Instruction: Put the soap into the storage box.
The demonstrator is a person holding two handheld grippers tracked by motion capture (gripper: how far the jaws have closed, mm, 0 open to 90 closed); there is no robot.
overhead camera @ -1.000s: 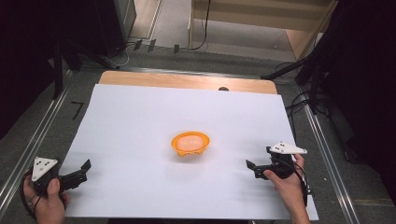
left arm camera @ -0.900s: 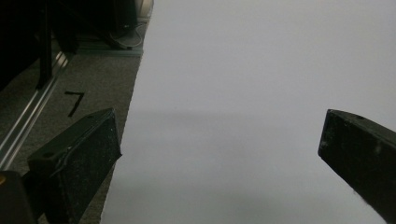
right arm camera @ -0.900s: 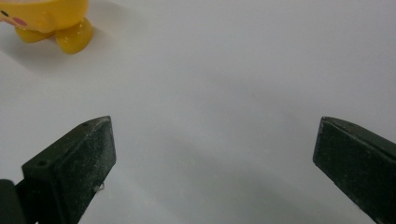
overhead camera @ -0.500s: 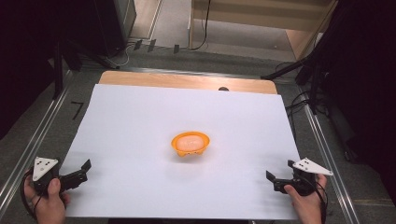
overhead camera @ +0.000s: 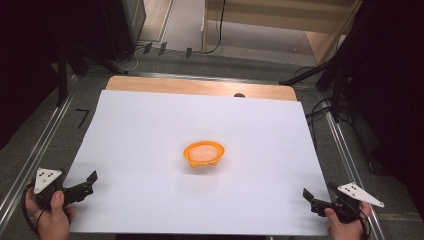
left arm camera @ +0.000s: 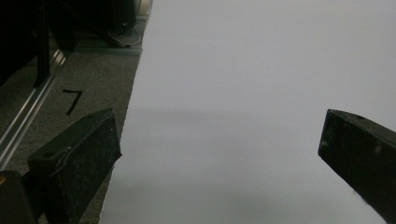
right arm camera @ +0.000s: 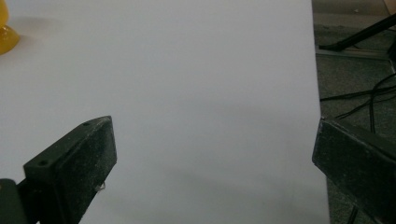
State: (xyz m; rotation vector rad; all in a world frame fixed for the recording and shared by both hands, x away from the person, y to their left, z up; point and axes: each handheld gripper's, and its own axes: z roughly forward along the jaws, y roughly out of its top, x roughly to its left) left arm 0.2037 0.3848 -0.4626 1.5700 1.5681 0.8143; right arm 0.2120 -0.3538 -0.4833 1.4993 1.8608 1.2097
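- Bowl (overhead camera: 204, 154): an orange one, sitting upright near the middle of the white sheet (overhead camera: 150, 125) that covers my table, with something pale and pinkish inside it (I can't make out what it is).
- From my right gripper view, a sliver of the same bowl (right arm camera: 6, 29) peeks in at the top left corner, well away from the jaws.
- My left gripper (overhead camera: 89, 183) sits at the near left corner of the sheet, held in the left hand (overhead camera: 50, 215), with its grey three-cornered plate on top. Its jaws stand wide apart with nothing between them; in the left gripper view (left arm camera: 219, 154) they straddle the sheet's left edge, one over grey floor, the other over white.
- My right gripper (overhead camera: 311, 198) is at the near right corner, held in the right hand (overhead camera: 345, 225). Its jaws are also spread wide and empty (right arm camera: 212, 154), one over the sheet and one out past its right edge above the grey floor and some cables (right arm camera: 359, 98).
- Both grippers are well apart from the bowl, one on either side of it, each pointing in over the sheet.
- Beyond the sheet, a strip of the wooden tabletop (overhead camera: 200, 86) shows at the far edge.
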